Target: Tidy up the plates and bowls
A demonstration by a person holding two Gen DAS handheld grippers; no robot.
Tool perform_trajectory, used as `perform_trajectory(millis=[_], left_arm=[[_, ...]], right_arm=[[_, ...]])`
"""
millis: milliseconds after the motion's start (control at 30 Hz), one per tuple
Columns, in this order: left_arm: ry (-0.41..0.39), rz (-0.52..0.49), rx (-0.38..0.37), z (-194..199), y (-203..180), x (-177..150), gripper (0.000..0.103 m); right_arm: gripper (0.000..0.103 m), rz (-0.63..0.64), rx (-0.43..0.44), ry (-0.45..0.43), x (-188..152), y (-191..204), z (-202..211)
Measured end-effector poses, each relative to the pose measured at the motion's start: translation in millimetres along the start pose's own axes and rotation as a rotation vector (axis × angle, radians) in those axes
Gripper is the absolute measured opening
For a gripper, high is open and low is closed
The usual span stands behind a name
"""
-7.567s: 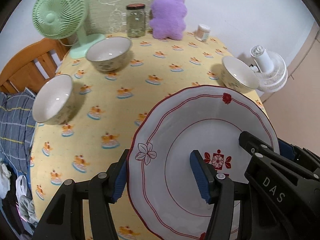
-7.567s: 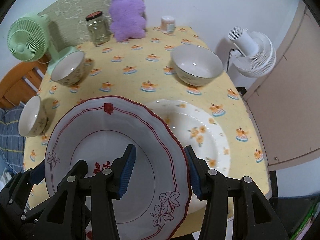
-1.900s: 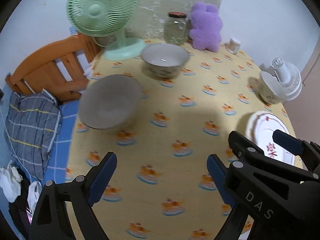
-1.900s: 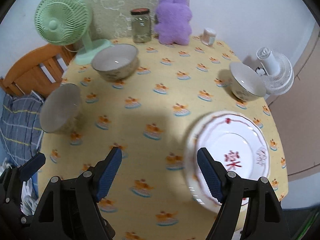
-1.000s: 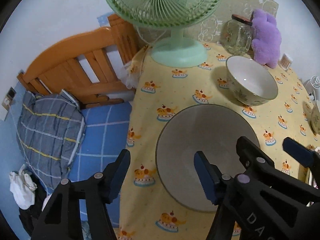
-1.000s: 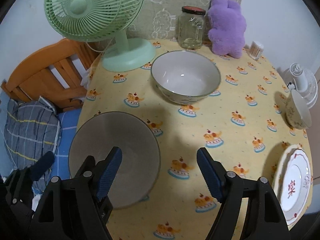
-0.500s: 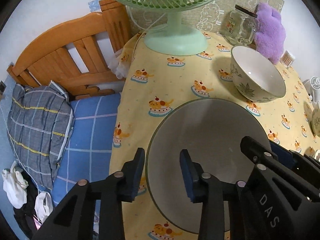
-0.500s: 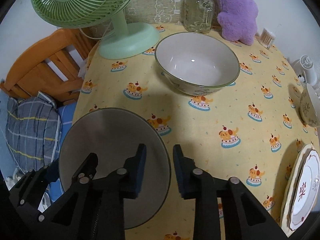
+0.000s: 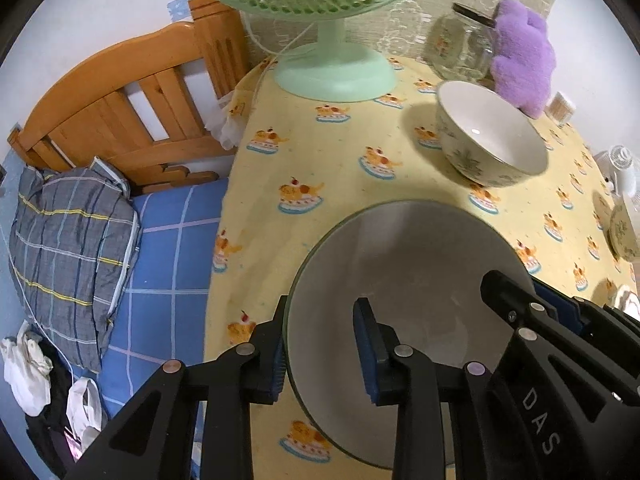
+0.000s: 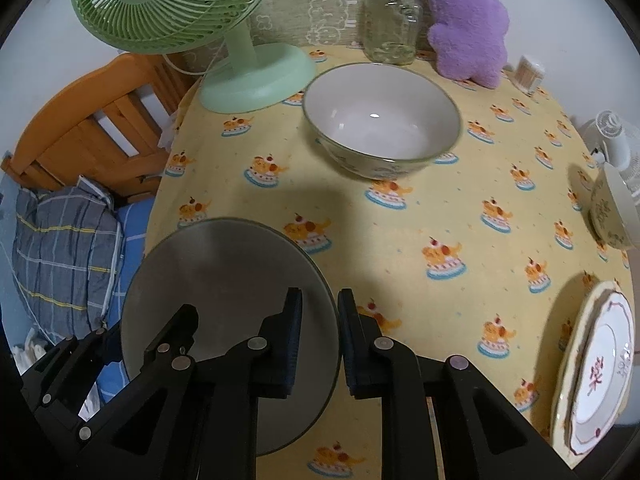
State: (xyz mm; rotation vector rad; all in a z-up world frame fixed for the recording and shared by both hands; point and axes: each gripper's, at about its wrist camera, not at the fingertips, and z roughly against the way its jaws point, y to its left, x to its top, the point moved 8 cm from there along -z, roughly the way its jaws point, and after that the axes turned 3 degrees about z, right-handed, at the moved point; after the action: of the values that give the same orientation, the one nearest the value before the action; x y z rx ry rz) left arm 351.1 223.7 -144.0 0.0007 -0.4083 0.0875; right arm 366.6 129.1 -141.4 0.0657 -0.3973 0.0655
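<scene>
Bowl [image 9: 404, 280] rim pinched between both our tongs, left [image 9: 322, 354] closing, right [image 10: 319, 336] narrow; next we lift level toward second bowl [image 10: 382, 120].

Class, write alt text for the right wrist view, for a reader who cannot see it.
The right gripper is clamped on the near rim of a shaded bowl at the edge of a yellow cartoon-print tablecloth. Beyond stand a second bowl, a green fan, a glass jar and a purple plush toy; stacked plates sit far right.

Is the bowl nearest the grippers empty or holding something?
Empty. The near bowl shows only a bare, shadowed grey inside in both wrist views; nothing lies in it besides each gripper's inner finger reaching over the rim.
</scene>
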Motion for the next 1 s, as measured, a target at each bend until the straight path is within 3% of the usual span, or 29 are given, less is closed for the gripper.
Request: perform_trajectory(millis=[433,1000], left_arm=[[0.009,-0.024,-0.028,31,-57,-46,0.029],[0.048,-0.007,-0.017,44,-134,-109,0.029]], right_arm=[[0.022,-0.024,-0.034,0.004,-44,-56,38],[0.022,-0.008,-0.026,0.045,-101,-137,56]])
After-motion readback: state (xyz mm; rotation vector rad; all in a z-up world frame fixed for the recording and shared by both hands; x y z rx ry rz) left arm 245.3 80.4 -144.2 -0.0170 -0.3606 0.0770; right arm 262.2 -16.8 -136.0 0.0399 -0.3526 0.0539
